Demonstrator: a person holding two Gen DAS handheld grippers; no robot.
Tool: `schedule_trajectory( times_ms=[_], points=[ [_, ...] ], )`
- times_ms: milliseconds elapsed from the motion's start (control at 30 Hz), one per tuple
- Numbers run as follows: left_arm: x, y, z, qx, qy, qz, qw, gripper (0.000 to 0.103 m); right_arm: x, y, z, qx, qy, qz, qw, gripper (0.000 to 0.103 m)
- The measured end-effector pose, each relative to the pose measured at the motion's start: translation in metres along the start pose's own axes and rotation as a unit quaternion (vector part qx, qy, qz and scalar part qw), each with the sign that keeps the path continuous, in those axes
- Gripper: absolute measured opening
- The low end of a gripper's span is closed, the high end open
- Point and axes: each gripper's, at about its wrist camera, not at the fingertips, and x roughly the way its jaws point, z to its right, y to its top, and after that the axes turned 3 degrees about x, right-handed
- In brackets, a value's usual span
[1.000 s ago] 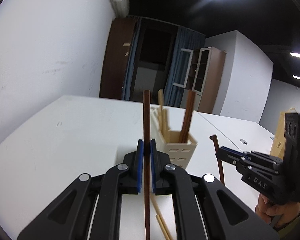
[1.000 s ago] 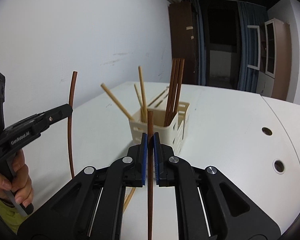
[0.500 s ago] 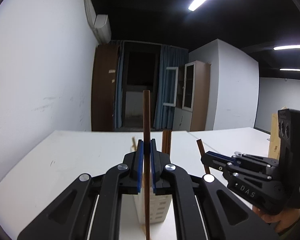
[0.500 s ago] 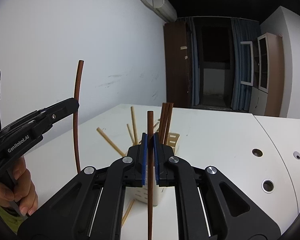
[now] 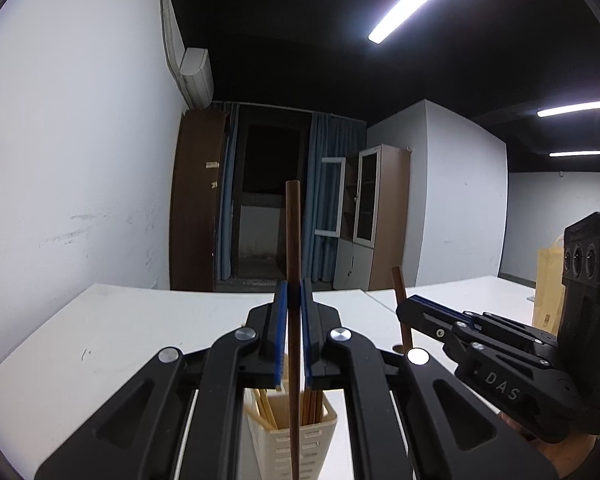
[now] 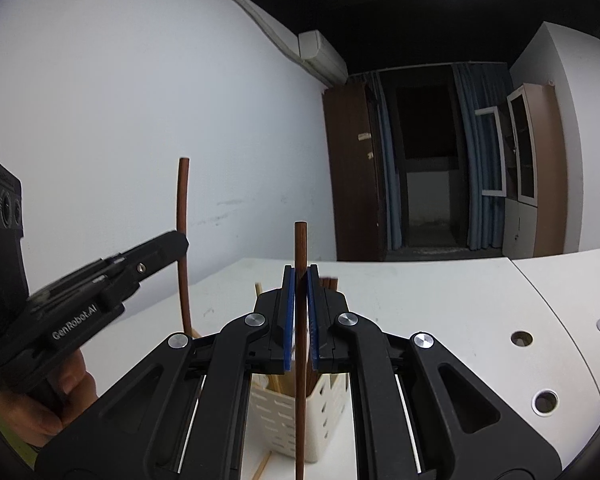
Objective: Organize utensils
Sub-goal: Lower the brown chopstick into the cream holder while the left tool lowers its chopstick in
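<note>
Both cams sit just behind their own jaws, looking roughly level across the white table (image 5: 132,328) toward the dark doorway (image 6: 428,184) on the far wall. Left cam catches the right gripper (image 5: 410,306) at its right edge, right cam the left gripper (image 6: 182,242) at its left edge. Both see the holder (image 5: 292,436) close below the jaws.

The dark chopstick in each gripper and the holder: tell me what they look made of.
Left chopstick and right chopstick: probably wood, dark brown and matte with faint grain; stained bamboo is possible. Holder: looks like moulded plastic, cream and smooth, with regular slots cut through its walls.
</note>
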Motion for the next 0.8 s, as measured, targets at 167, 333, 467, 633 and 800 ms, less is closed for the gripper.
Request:
schedule_trajectory(
  times_ms=[167, 333, 467, 633, 800],
  points=[
    [0.005, 0.006, -0.005, -0.011, 0.001, 0.023, 0.9997, 0.006, -0.001, 0.012, 0.004, 0.005, 0.014, 0.050, 0.999, 0.006],
    [0.004, 0.009, -0.006, -0.011, -0.002, 0.049, 0.9987, 0.006, -0.001, 0.018, 0.006, 0.003, 0.032, 0.094, 0.995, 0.006],
    [0.004, 0.012, -0.005, -0.014, -0.006, 0.068, 0.9976, 0.006, -0.006, 0.021, 0.010, 0.016, 0.035, 0.132, 0.990, 0.006],
    [0.005, 0.016, -0.013, -0.030, -0.005, 0.098, 0.9947, 0.006, -0.010, 0.022, 0.012, 0.021, 0.036, 0.169, 0.985, 0.006],
    [0.004, 0.013, -0.015, -0.030, 0.012, 0.131, 0.9909, 0.006, -0.006, 0.023, 0.015, 0.033, 0.045, 0.190, 0.980, 0.006]
  ],
)
